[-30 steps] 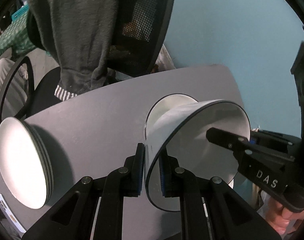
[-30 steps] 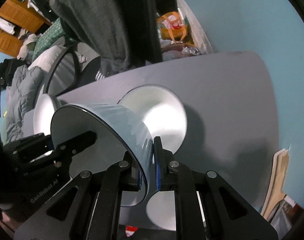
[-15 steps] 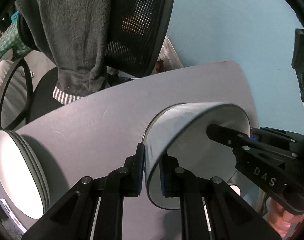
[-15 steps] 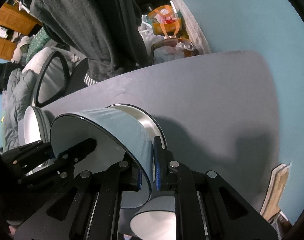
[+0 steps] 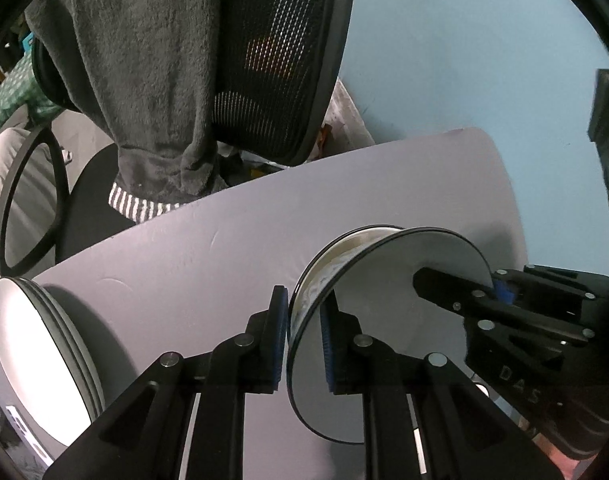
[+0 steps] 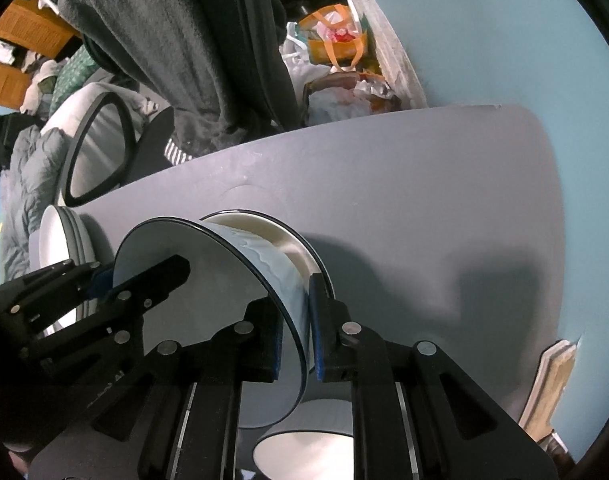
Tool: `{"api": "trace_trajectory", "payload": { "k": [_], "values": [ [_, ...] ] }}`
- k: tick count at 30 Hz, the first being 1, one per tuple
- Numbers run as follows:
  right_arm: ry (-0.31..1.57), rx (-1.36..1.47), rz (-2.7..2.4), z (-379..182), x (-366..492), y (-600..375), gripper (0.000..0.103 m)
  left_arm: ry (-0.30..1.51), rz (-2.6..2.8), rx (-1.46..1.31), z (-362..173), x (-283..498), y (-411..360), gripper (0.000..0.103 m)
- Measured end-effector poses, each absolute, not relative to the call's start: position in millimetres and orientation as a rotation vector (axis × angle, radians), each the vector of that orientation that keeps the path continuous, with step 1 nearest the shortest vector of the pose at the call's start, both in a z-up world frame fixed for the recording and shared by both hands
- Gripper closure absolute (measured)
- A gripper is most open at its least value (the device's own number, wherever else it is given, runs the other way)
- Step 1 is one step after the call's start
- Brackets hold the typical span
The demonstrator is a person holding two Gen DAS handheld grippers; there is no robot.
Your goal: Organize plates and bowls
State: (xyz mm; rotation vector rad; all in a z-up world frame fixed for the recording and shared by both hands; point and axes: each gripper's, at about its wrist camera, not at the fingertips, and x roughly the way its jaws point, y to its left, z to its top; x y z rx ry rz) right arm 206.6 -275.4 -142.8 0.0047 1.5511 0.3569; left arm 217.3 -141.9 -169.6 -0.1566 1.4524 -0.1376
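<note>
The black-rimmed white bowl [image 5: 404, 280] held by both grippers now sits lower, nested in the white bowl [image 5: 344, 248] on the grey table, which earlier showed open at its 11 o'clock.

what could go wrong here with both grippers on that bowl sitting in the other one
1. The left gripper and right gripper each pinch only the thin rim of the held bowl; uneven release could tip it.
2. It sits inside the lower bowl; any skew might chip the rims.
3. The stacked plates lie close beside the left gripper, so withdrawing sideways could knock them.
</note>
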Motion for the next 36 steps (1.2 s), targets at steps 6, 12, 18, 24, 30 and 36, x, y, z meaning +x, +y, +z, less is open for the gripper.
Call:
{"api": "trace_trajectory", "payload": {
  "k": [6,12,18,24,30,36],
  "values": [
    [1.544,0.008,0.341,-139,204,-278,0.09,1.454,-0.114,-0.168,-173,216,-139,0.087],
    [1.527,0.032,0.326,-133,207,-285,0.078,1.429,-0.095,-0.189,-168,214,-134,0.081],
    [1.507,0.013,0.323,-124,202,-285,0.078,1.402,-0.077,-0.202,-153,207,-131,0.08],
    [1.45,-0.026,0.324,-99,191,-280,0.069,1.345,-0.093,-0.163,-127,191,-129,0.078],
    [1.399,-0.034,0.331,-73,181,-279,0.063,1.273,-0.147,-0.149,-98,169,-121,0.058],
    [1.388,-0.003,0.342,-60,167,-277,0.063,1.158,-0.135,-0.148,-68,142,-111,0.057]
  ]
}}
